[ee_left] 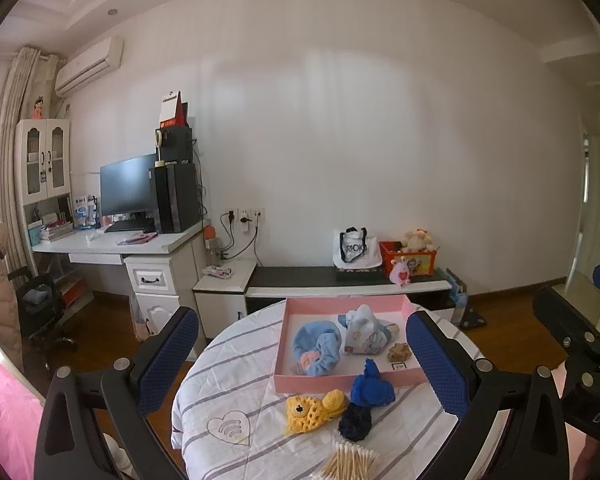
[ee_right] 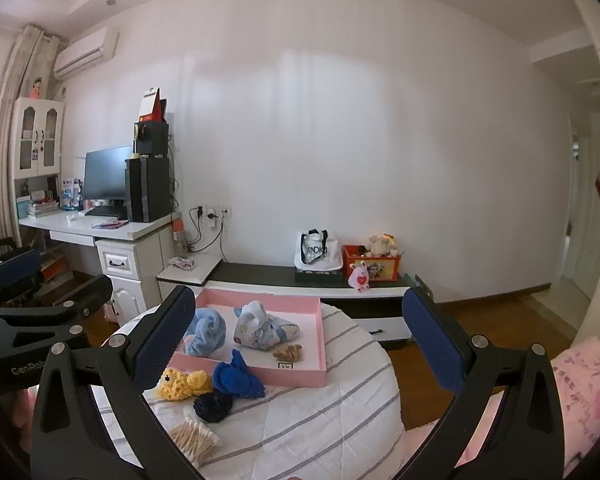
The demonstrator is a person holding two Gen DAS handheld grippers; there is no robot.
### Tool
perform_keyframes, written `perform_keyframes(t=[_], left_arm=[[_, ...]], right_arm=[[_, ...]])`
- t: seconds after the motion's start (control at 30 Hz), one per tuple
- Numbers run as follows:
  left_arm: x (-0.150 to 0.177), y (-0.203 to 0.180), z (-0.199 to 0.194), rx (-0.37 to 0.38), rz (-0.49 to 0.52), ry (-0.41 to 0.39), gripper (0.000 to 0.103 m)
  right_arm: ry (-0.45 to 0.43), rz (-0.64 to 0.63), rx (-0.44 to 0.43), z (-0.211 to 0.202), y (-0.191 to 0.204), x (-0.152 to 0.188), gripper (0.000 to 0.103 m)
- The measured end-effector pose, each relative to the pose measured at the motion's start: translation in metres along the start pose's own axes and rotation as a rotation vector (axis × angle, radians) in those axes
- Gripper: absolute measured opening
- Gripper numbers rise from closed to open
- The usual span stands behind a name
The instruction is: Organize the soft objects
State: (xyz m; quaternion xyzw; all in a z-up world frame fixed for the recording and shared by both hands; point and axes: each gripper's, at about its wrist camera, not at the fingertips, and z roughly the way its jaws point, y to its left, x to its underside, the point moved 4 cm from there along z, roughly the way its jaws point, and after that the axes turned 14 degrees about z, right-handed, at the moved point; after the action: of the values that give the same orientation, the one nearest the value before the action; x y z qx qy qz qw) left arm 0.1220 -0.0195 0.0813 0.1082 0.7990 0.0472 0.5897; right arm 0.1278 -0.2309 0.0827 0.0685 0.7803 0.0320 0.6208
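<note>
A pink tray (ee_left: pixel 300 382) (ee_right: pixel 312 378) sits on a round table with a striped cloth (ee_left: pixel 228 364) (ee_right: pixel 340 412). In it lie a light blue scrunchie (ee_left: pixel 314 346) (ee_right: pixel 204 332), a patterned cloth pouch (ee_left: pixel 362 332) (ee_right: pixel 262 326) and a tan scrunchie (ee_left: pixel 398 352) (ee_right: pixel 287 352). In front of the tray lie a yellow crochet piece (ee_left: pixel 314 408) (ee_right: pixel 182 384), a bright blue crochet piece (ee_left: pixel 370 386) (ee_right: pixel 238 376) and a dark navy scrunchie (ee_left: pixel 354 422) (ee_right: pixel 213 402). My left gripper (ee_left: pixel 302 360) and right gripper (ee_right: pixel 300 340) are both open, empty, held above the table.
A bundle of cotton swabs (ee_left: pixel 350 462) (ee_right: pixel 194 438) lies at the table's near edge. Behind are a low black-topped cabinet (ee_left: pixel 340 280) with a white bag (ee_left: pixel 356 248) and a red toy box (ee_left: pixel 412 258), and a desk with a monitor (ee_left: pixel 128 192). Pink bedding (ee_right: pixel 584 396) is at right.
</note>
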Motion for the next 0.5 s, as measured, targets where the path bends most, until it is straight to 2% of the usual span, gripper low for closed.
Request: perform_keyframes(t=[0.27, 0.5], left_arm=[[0.003, 0.004, 0.013, -0.001, 0.009, 0.045, 0.103], [0.014, 0.01, 0.039, 0.007, 0.013, 0.126, 0.103]], right_arm=[[0.043, 0.001, 0.016, 0.014, -0.003, 0.008, 0.103], [0.129, 0.003, 0.036, 0.039, -0.006, 0.025, 0.103]])
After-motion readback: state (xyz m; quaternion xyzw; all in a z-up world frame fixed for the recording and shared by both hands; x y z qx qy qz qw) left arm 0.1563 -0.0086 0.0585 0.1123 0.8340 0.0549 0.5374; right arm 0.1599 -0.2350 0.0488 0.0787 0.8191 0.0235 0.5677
